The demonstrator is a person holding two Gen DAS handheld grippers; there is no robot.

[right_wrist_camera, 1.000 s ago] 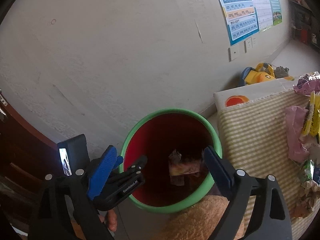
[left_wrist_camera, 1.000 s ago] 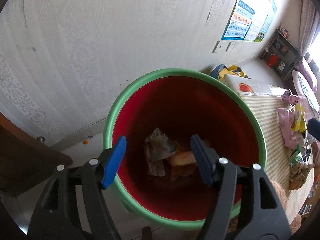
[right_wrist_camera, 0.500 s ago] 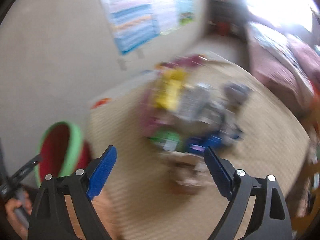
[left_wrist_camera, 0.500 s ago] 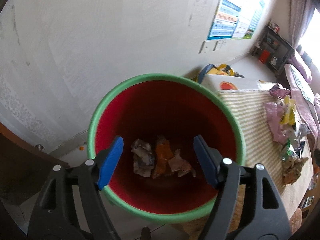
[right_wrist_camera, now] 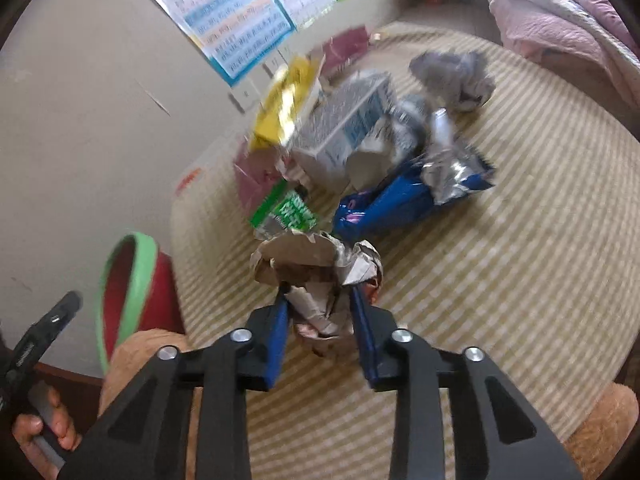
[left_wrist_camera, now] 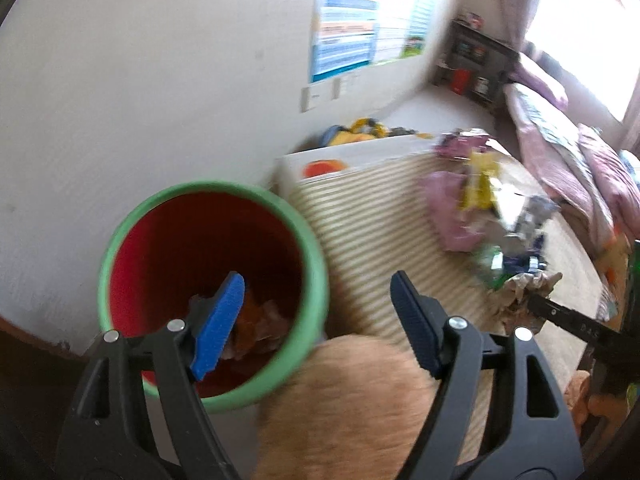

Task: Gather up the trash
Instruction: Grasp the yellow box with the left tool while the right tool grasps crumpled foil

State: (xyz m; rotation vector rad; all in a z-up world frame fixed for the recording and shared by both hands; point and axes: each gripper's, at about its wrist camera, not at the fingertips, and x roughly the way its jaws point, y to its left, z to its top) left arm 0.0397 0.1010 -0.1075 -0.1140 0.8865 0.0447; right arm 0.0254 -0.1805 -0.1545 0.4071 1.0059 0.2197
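A red bin with a green rim (left_wrist_camera: 192, 190) stands beside the table and holds a few crumpled wrappers (left_wrist_camera: 260, 320). My left gripper (left_wrist_camera: 316, 280) hangs open and empty over the bin's right rim. On the striped tablecloth (right_wrist_camera: 500, 280) lies a trash pile: a blue wrapper (right_wrist_camera: 392, 200), a green packet (right_wrist_camera: 288, 212), a white carton (right_wrist_camera: 344, 128) and a yellow wrapper (right_wrist_camera: 284, 104). My right gripper (right_wrist_camera: 318, 288) is shut on a crumpled brown paper wad (right_wrist_camera: 308, 256) at the pile's near edge. The bin (right_wrist_camera: 138, 276) shows at the left in the right wrist view.
A tan plush thing (left_wrist_camera: 352, 400) sits at the table's near edge between bin and pile. A hand (right_wrist_camera: 44, 432) holds the left gripper at lower left. Wall posters (right_wrist_camera: 236, 20), a bed with pink quilts (left_wrist_camera: 560, 152) and floor toys (left_wrist_camera: 360, 128) lie beyond.
My right gripper swung from over the bin to the pile and closed on the brown paper wad. The left gripper drew back and to the right, so the bin now sits at its left.
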